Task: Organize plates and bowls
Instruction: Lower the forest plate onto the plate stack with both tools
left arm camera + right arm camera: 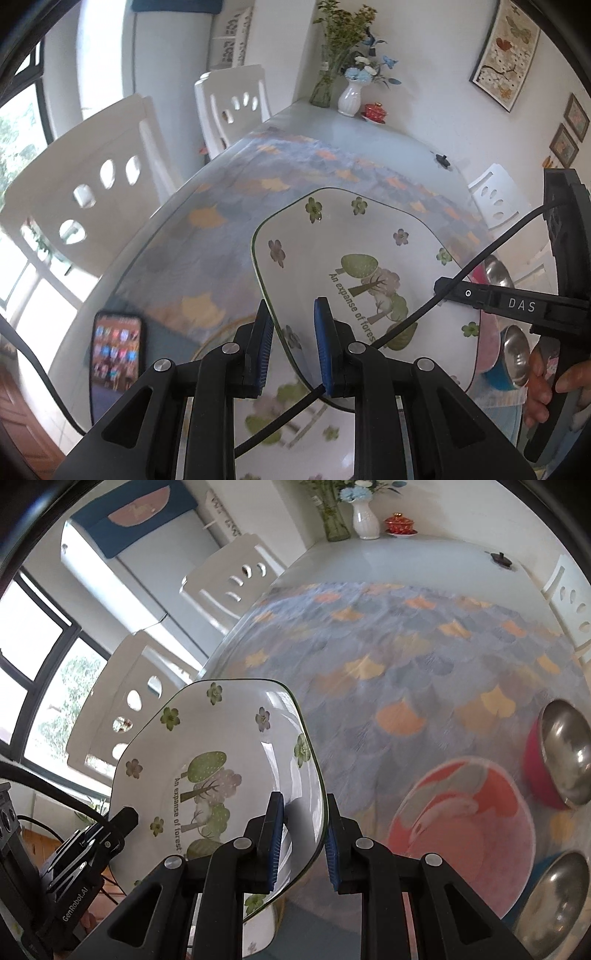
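A: What is close by?
B: I see a pink plate [461,823], two shiny metal bowls [565,753] and a phone [116,350].
A: And your claws?
B: My left gripper [293,332] and right gripper [304,834] both pinch the smooth flowery plate [354,266], up above the table [388,646].

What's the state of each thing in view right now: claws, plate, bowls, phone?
left claw: shut on the plate's rim
right claw: shut on the opposite rim
floral plate: held by both claws, lifted off the table, tilted
pink plate: lying flat on the table
pink steel bowl: upright, empty
blue steel bowl: upright, empty
phone: screen lit, lying on the table
white vase: upright, holding flowers
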